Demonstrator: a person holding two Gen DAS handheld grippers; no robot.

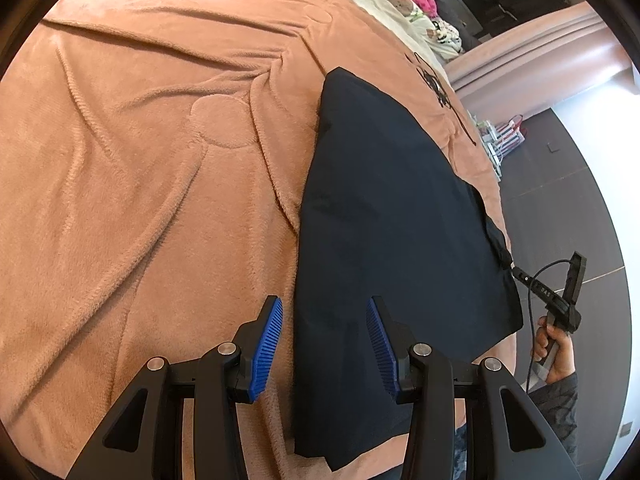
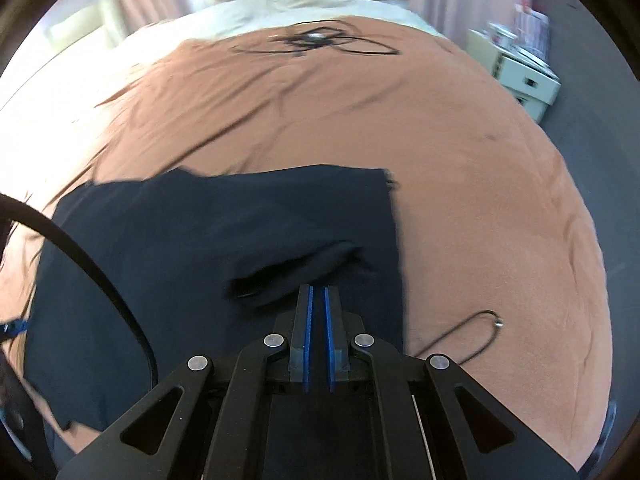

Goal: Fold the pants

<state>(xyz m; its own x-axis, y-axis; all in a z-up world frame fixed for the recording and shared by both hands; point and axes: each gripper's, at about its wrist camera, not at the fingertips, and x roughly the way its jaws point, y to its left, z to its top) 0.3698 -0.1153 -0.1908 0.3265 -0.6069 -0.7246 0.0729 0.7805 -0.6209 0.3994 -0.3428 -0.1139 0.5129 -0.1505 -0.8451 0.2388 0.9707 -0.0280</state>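
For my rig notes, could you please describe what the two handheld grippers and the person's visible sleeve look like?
The left gripper and the right gripper look alike: black angular linkage arms with round silver pivot pins, ending in fingers faced with ribbed blue pads. A thin black cable runs along the right gripper's black handle. The right hand emerges from a dark patterned sleeve.
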